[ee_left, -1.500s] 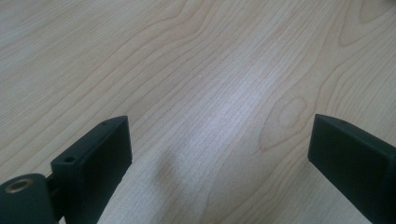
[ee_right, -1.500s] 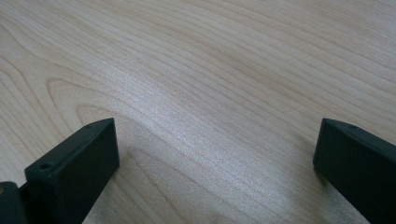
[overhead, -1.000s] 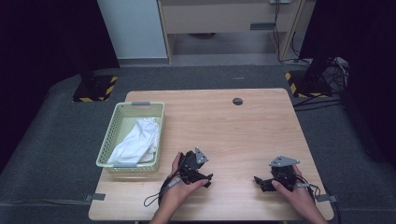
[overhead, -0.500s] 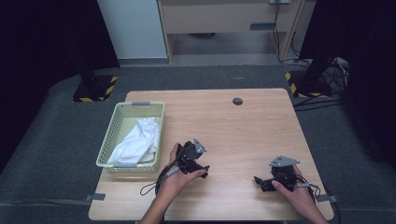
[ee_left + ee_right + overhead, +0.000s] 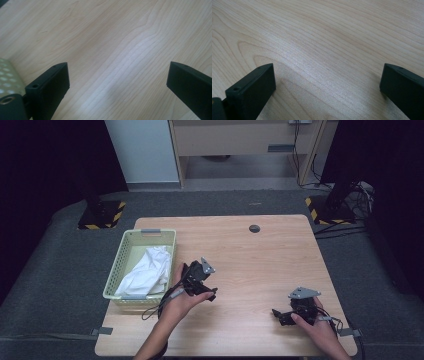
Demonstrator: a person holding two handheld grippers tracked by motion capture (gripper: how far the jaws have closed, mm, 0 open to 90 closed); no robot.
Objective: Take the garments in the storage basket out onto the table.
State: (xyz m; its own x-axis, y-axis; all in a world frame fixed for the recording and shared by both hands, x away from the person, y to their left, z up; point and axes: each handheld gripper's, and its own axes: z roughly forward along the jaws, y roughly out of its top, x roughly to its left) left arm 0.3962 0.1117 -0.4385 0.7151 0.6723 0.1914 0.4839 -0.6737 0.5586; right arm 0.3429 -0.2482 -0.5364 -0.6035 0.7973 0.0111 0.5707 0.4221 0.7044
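Roughly counted: two grippers, one basket, one cloth, one table. Left gripper (image 5: 212, 295) sits lower centre of the high view, just beside the basket's right wall, jaws spread wide with nothing between them, hand wrapped round its body, forearm entering from the bottom edge. Right gripper (image 5: 276, 314) is lower right, jaws likewise spread and empty, low over the wood, hand (image 5: 312, 322) gripping from behind. Pale green perforated plastic basket (image 5: 123, 261), rectangular, centre left. White crumpled cloth (image 5: 147, 271) lies inside it. Light wooden table (image 5: 260, 260), visible grain, round dark grommet (image 5: 254, 228) near its far edge.
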